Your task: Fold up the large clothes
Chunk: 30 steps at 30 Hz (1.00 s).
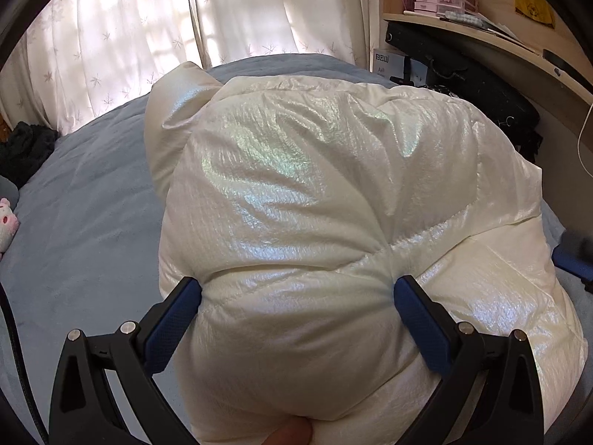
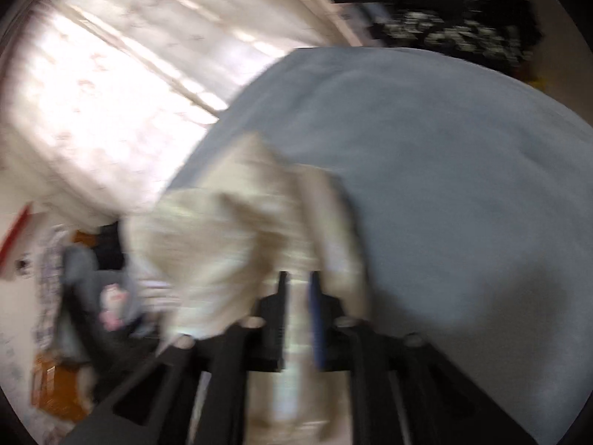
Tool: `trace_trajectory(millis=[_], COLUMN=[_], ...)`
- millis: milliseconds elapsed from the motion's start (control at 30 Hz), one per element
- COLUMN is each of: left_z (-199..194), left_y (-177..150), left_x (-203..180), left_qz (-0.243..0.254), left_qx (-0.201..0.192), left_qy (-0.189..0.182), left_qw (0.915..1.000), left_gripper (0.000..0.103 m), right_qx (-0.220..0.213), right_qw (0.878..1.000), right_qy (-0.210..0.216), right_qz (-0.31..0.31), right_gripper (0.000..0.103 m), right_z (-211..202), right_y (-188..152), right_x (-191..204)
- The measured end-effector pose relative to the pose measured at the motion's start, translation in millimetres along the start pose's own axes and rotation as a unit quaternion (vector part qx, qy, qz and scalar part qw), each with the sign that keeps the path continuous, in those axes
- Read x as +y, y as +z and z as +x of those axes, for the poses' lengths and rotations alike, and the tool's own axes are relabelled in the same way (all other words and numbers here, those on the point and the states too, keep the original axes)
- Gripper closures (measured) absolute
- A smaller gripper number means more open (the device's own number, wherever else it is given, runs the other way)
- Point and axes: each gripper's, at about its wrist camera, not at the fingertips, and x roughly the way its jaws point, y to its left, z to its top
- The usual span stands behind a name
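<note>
Plainly the white puffy jacket (image 1: 315, 200) lies heaped on the blue-covered bed (image 1: 85, 200), its shiny quilted bulk filling the left wrist view. The left gripper (image 1: 296, 293) stands spread as wide as it goes, and its blue pads (image 1: 174, 322) dent a fat bulge of the padding on both sides. The right gripper (image 2: 298, 289) is badly blurred; its jaws are narrow, with a strip of pale fabric between them, though whether the pads press on it I cannot tell. The chief risk, I judge, is slippage: the cloth looks slick and springy, so a wide squeeze on an air-filled bulge may pop free once lifted. A loose right-hand hold could let that end drop and undo the fold. The puffed filling may also spring any crease back open. As for containers, small pink drawer boxes (image 1: 439, 0) stand on the wooden shelf (image 1: 478, 33) at the far right; their contents cannot be made out.
</note>
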Motion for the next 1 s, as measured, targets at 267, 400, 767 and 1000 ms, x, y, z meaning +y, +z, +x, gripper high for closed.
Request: trace_trajectory(millis=[267, 400, 767, 1000], left_z=[-2.1, -7.0, -6.4, -19.6], left_y=[3.9, 11.3, 4.9, 9.0], left_x=[-1.2, 0.8, -27.5, -19.4], left_qz=[0.003, -0.01, 0.035, 0.012], left_qx=[0.019, 0.037, 0.024, 0.031], left_qy=[-0.009, -0.047, -0.017, -0.03], left_qw=[0.9998, 0.9982, 0.9989, 0.999], left_gripper=[0.001, 0.001, 0.001, 0.001], right_qx=[0.078, 0.065, 0.046, 0.049], right_qw=[0.996, 0.995, 0.999, 0.997], right_qy=[0.015, -0.002, 0.007, -0.015], right_qz=[-0.048, -0.08, -0.028, -0.058], right_gripper=[0.064, 0.082, 0.082, 0.079], right_z=[52.1, 37.4, 40.8, 34.4], right_y=[-2.3, -4.9, -32.2, -26.4], right_x=[31.7, 42.6, -1.4, 16.4])
